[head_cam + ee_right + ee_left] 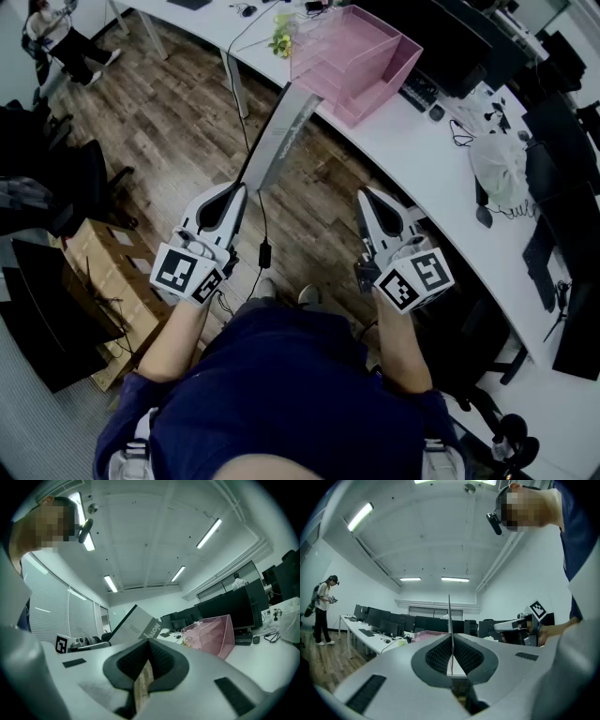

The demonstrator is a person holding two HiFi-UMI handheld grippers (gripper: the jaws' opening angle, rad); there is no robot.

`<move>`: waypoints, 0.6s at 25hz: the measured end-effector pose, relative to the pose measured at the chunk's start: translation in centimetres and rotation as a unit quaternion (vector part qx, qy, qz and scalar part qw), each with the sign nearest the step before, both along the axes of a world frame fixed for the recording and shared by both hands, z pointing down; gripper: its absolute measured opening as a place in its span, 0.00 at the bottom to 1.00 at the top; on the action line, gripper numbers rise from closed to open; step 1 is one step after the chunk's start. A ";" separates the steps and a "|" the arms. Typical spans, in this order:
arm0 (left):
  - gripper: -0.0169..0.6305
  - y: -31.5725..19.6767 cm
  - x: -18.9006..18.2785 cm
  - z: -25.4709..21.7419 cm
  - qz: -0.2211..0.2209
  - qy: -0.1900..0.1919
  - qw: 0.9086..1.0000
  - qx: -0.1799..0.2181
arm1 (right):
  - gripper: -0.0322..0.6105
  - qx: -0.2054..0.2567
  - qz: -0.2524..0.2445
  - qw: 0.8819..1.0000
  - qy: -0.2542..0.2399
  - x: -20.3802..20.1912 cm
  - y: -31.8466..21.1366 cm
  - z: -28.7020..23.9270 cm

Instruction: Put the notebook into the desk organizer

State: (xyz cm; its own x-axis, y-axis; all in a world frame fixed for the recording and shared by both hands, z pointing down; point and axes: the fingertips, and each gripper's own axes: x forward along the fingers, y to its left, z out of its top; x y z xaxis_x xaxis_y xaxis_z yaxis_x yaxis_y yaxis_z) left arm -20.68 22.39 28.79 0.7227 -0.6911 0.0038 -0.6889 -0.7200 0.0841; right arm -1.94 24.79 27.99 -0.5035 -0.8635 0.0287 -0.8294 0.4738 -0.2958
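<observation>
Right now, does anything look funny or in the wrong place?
Nothing is spilled or broken. The odd one is the thin grey notebook: it hangs in the air over the wooden floor, pinched at one end by the left gripper, pointing towards the pink plastic desk organizer on the white desk.

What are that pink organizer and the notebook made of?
The organizer is probably plastic, translucent glossy pink: its inner tiers show through the side wall. The notebook looks like paper under a matte grey card cover, thin and flat, with printed lettering; the exact stock is unclear.
</observation>
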 end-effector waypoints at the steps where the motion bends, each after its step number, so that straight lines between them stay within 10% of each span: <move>1: 0.08 0.1 0.1 0.0 0.000 0.000 1.000 0.000 | 0.06 0.000 0.000 1.000 0.000 0.1 0.1 0.0; 15: 0.08 0.8 1.2 0.9 -0.015 -0.011 1.000 -0.008 | 0.06 -0.007 0.007 1.000 -0.011 2.2 0.7 0.8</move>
